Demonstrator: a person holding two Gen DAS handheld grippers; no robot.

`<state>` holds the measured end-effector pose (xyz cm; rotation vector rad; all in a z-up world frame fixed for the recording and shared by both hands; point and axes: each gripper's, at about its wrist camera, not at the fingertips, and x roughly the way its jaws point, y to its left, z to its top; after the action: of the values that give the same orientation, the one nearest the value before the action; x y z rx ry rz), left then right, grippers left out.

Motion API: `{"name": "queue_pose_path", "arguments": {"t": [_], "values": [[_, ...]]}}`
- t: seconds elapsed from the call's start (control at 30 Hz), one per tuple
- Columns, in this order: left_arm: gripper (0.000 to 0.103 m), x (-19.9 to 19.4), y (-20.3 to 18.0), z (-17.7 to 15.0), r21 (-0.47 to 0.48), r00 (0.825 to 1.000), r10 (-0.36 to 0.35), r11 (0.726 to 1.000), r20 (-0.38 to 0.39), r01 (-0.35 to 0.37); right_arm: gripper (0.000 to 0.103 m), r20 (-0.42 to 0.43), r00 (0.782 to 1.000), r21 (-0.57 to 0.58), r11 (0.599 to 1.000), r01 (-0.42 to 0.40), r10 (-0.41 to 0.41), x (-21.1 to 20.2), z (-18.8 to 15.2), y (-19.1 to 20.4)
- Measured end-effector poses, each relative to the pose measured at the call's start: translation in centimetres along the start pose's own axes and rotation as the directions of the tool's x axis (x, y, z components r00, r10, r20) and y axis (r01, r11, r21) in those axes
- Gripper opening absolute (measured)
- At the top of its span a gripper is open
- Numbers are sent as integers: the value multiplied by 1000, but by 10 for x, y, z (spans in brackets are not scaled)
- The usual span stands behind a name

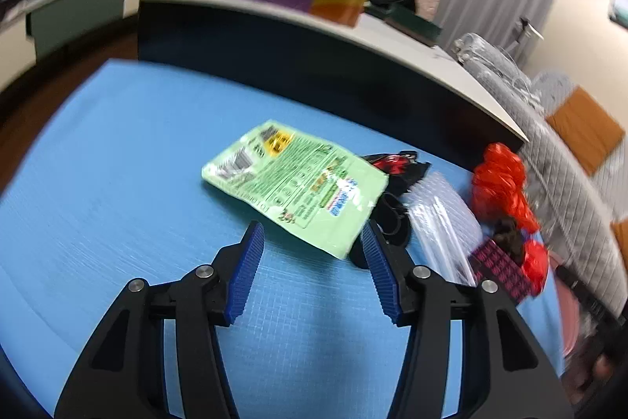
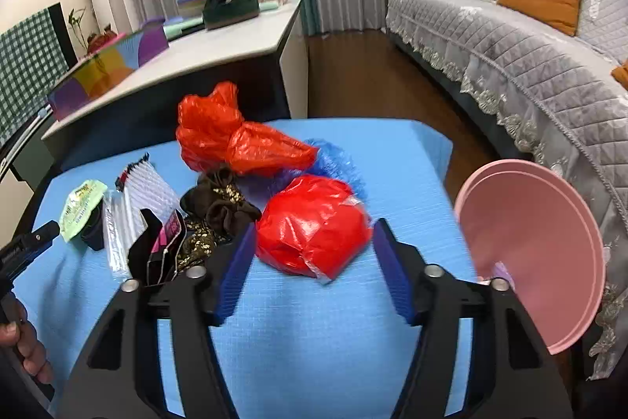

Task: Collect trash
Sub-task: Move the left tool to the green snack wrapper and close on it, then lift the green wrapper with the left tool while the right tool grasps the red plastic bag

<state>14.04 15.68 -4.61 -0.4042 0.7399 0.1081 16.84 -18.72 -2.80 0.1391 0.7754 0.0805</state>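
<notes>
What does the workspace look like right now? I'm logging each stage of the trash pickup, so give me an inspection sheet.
Surface: blue ribbed table cover, bare in front of both grippers.
Job's things: flat green printed snack pouch; crumpled red plastic bag; orange-red plastic bag; clear ridged plastic packet; black-and-pink wrapper.
Clutter: dark brown patterned cloth; blue plastic bag.
Grippers: left gripper open at the pouch's near corner; right gripper open around the red bag.
Cables: nothing seen.
Surroundings: round pink plastic basin at the table's right; grey quilted sofa; white side table.
</notes>
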Motion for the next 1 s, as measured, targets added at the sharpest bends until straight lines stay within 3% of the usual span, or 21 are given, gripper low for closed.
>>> {"name": "queue_pose_path", "arguments": {"t": [0.13, 0.27, 0.47, 0.53, 0.6, 0.63, 0.7, 0.83, 0.9, 1.0], "values": [[52, 16, 12, 2, -99, 998, -47, 994, -48, 43, 77, -34, 999, -8, 1000, 13, -13, 16, -2, 3], [52, 21, 14, 7, -126, 996, -73, 990, -42, 68, 82, -46, 998, -10, 999, 33, -33, 24, 0, 4], [50, 29, 15, 14, -145, 996, -79, 987, -35, 73, 82, -74, 997, -24, 999, 34, -35, 34, 0, 7], [42, 32, 17, 16, -152, 996, -76, 986, -36, 70, 82, -85, 996, -30, 999, 30, -32, 37, -2, 8], [24, 36, 19, 16, -158, 996, -84, 984, -41, 76, 82, -103, 994, -43, 999, 30, -34, 41, -3, 10], [20, 36, 20, 16, -159, 995, -86, 984, -41, 79, 82, -104, 994, -49, 998, 27, -32, 41, -3, 11], [6, 34, 22, 17, -154, 996, -79, 985, -30, 73, 77, -97, 995, -65, 997, 28, -34, 39, -4, 13], [0, 26, 17, 21, -127, 997, -76, 989, -7, 74, 60, -85, 996, -86, 996, 26, -33, 34, -5, 15], [0, 21, 11, 23, -101, 997, -71, 992, 12, 72, 25, -81, 996, -89, 996, 28, -36, 31, -5, 14], [0, 11, 2, 25, -59, 997, -67, 996, 37, 69, 15, -86, 996, -74, 997, 7, -13, 27, -6, 11]]}}
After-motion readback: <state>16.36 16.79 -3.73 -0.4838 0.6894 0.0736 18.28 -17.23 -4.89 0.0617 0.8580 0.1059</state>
